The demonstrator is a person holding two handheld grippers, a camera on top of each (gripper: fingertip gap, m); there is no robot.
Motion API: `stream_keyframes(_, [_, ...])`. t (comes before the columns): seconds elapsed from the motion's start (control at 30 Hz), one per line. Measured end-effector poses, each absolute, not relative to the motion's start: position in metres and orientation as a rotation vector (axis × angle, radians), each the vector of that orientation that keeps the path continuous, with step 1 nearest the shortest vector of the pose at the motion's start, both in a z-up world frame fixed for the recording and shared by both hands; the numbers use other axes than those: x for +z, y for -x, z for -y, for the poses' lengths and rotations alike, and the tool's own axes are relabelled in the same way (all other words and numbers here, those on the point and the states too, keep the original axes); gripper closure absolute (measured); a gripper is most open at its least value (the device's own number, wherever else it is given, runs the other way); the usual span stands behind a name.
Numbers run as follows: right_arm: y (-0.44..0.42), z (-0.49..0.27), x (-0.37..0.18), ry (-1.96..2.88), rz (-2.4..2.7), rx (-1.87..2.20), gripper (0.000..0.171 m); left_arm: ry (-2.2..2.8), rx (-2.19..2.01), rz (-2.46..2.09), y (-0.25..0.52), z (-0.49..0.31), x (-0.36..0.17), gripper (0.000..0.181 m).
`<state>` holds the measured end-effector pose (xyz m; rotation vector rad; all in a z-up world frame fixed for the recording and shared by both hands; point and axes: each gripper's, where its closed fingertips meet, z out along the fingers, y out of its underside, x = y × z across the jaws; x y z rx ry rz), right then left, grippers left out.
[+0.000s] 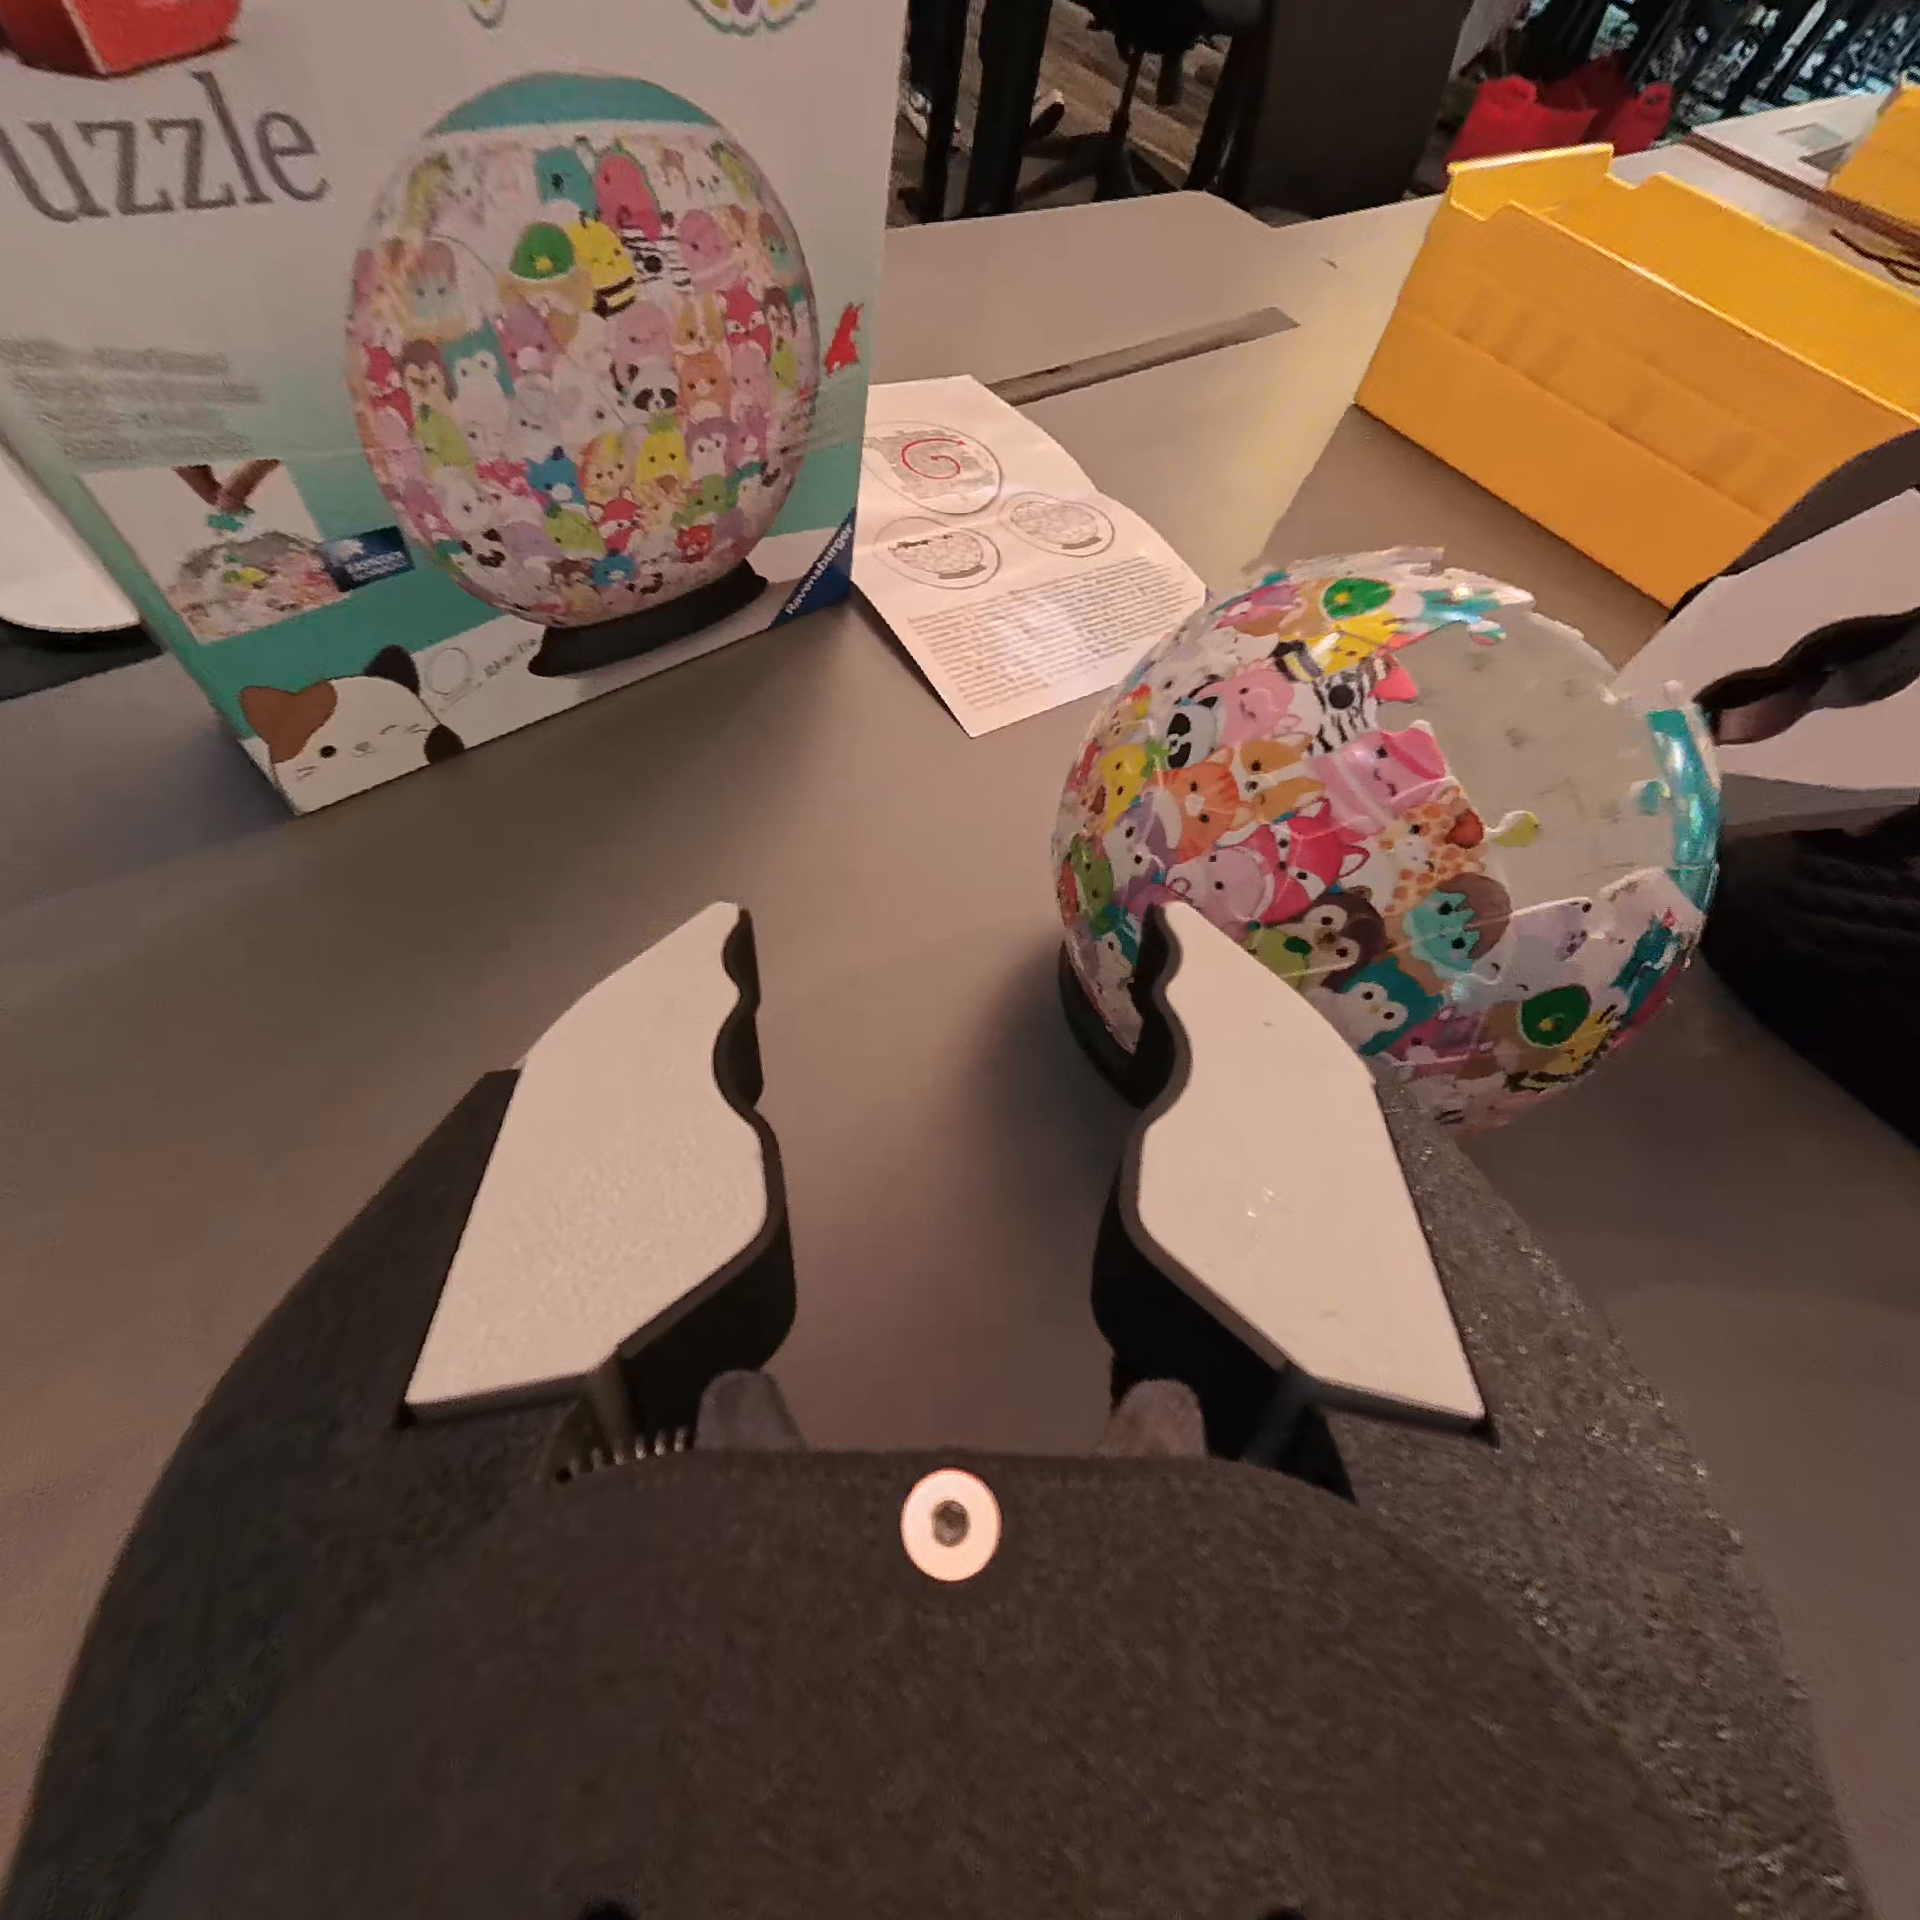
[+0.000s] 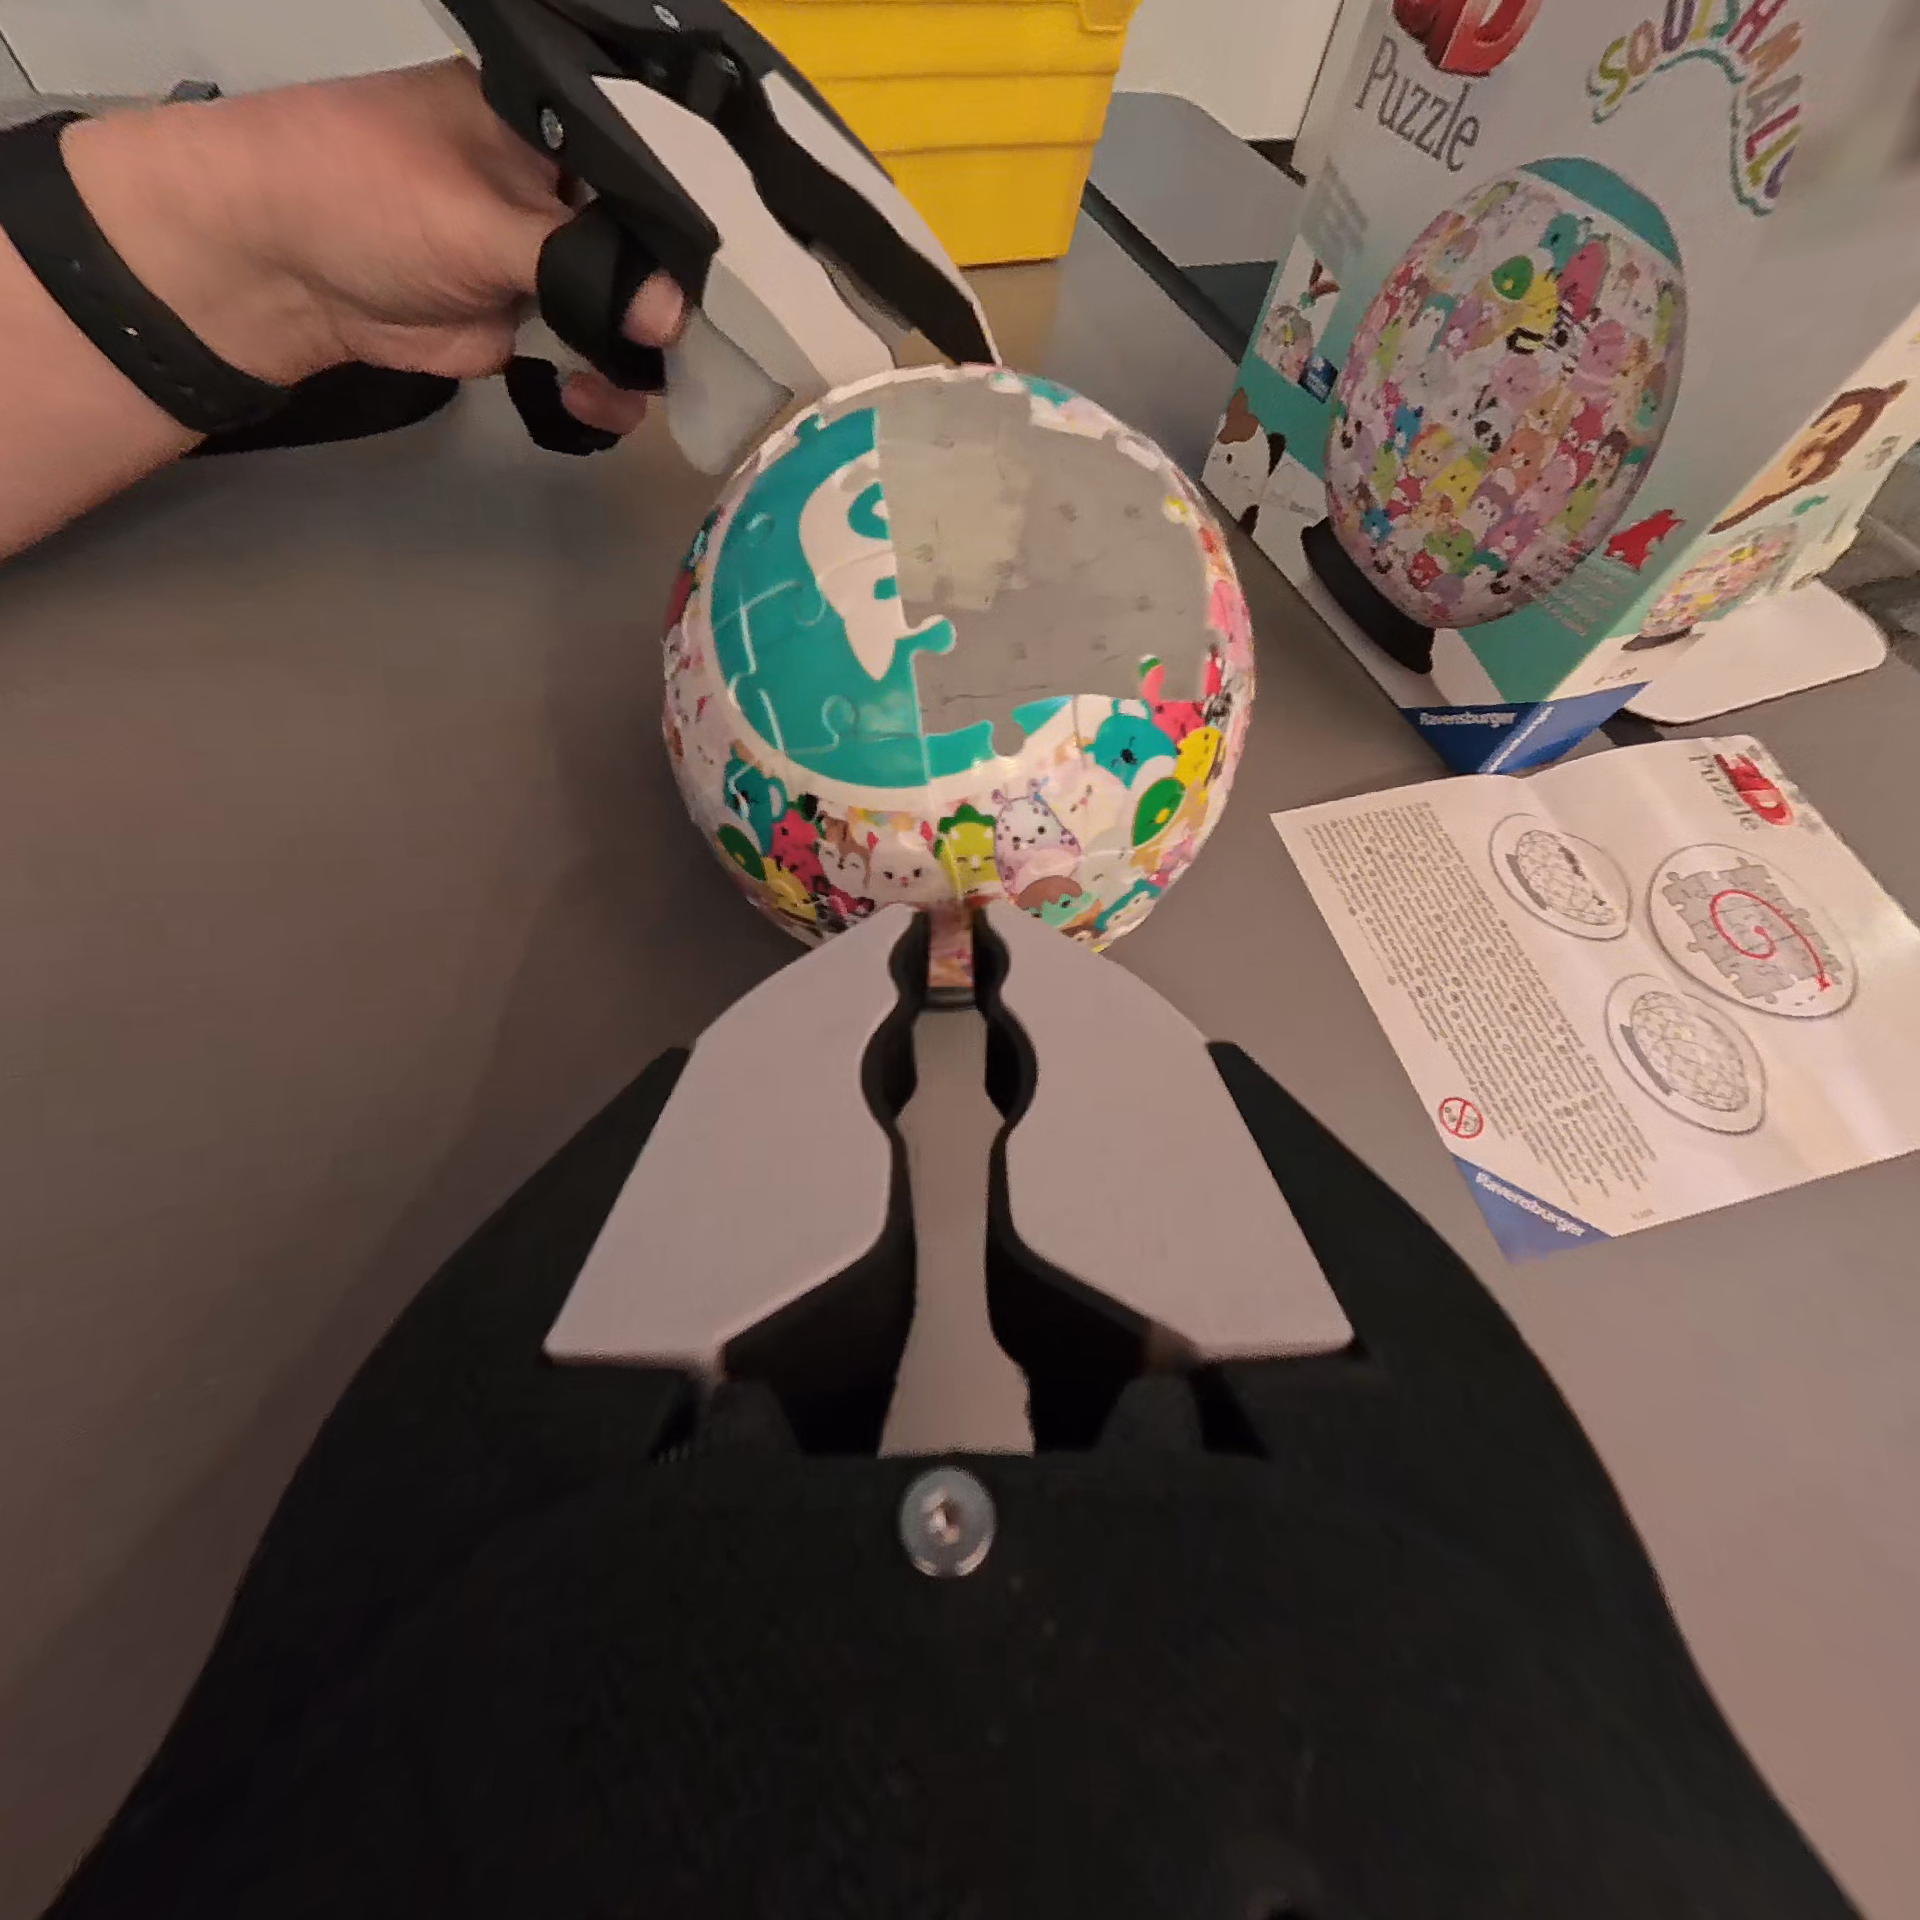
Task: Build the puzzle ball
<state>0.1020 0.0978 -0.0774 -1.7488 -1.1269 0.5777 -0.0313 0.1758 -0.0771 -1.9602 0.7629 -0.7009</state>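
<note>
While the colourful cartoon-printed puzzle ball (image 1: 1382, 831) sits on its dark round stand (image 1: 1091, 1023) on the grey bench (image 1: 416, 987), the left wrist view shows the left tongs (image 1: 945, 935) spread wide and empty. Right finger lies close against the ball's lower flank; contact not certain. A gap in the shell faces up and away, grey inner surface showing. Behind: white and teal puzzle box (image 1: 447, 416), folded white instruction leaflet (image 1: 1018, 561), yellow plastic bin (image 1: 1621, 353). White and black parts at the right edge are probably the other tongs.

Right wrist view: right tongs (image 2: 948, 951) nearly closed, pinching a small printed puzzle piece (image 2: 951, 940) at the tips, held just at the ball's near lower side. Only here is the gap fully legible: a large opening beside the teal cap, jagged tabbed edges. This view alone shows a hand with a black wrist strap (image 2: 312, 229) holding the left tongs up at the ball's far upper side.

Judgement: fitting the piece. Steady the ball with the left tongs, lift the piece to the gap's rim, match tabs, press lightly; hard pressure could pop neighbouring pieces or roll the ball off the stand.
</note>
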Motion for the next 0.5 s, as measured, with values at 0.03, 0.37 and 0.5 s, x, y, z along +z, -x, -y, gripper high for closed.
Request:
stream_keyframes(0.03, [-0.103, -0.095, -0.079, 1.764, 1.117, 0.595, 0.158, 1.964, -0.695, -0.764, 0.030, -0.177, -0.079, 0.112])
stream_keyframes(0.37, [-0.097, -0.079, -0.055, 1.681, 1.101, 0.567, 0.150, 1.961, -0.765, -0.669, 0.035, -0.177, -0.077, 0.111])
stream_keyframes(0.5, [-0.098, -0.083, -0.030, 1.577, 1.149, 0.636, 0.170, 1.945, -0.813, -0.608, 0.041, -0.166, -0.073, 0.111])
